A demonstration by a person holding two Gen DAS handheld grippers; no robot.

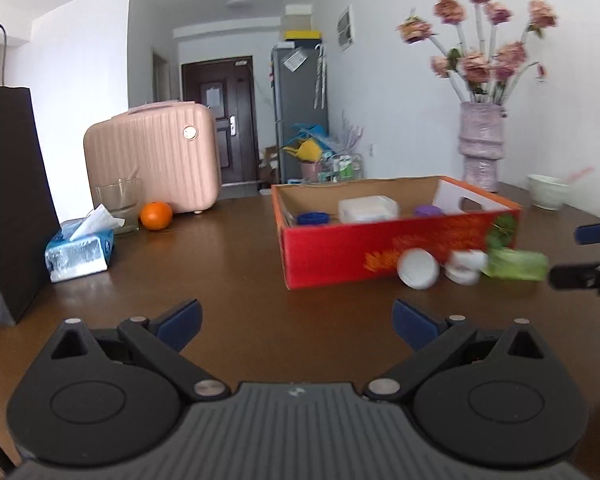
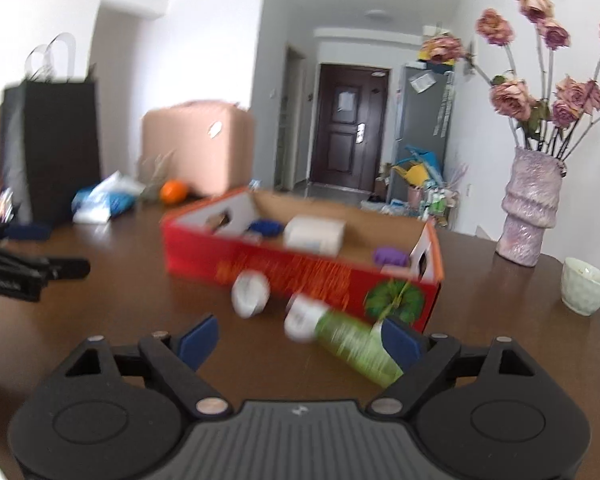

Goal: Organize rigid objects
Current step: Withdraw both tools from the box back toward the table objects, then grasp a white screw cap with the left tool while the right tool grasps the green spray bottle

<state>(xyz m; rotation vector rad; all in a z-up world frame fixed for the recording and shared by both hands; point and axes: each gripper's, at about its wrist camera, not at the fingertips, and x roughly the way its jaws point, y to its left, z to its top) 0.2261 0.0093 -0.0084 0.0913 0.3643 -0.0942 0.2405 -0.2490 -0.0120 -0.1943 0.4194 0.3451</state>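
Note:
A red cardboard box [image 1: 340, 248] [image 2: 204, 254] stands on the brown table and holds a white container [image 1: 367, 208] [image 2: 314, 234], a blue lid [image 1: 312, 218] [image 2: 265, 227] and a purple lid [image 1: 428, 211] [image 2: 389, 257]. In front of it lie a white round jar [image 1: 418, 268] [image 2: 251, 288] and a green bottle with a white cap [image 1: 516, 265] [image 2: 352, 346]. My left gripper [image 1: 298, 322] is open and empty over bare table. My right gripper [image 2: 300, 340] is open, with the green bottle lying against its right finger [image 2: 400, 340]. The right gripper's fingers also show at the right edge of the left wrist view [image 1: 592, 236].
A tissue pack [image 1: 80, 250], a glass [image 1: 118, 204], an orange [image 1: 156, 215], a pink case [image 1: 152, 156] and a black bag [image 1: 8, 200] stand at the left. A vase of flowers [image 1: 482, 144] [image 2: 530, 208] and a white bowl [image 1: 548, 192] [image 2: 584, 286] stand at the right.

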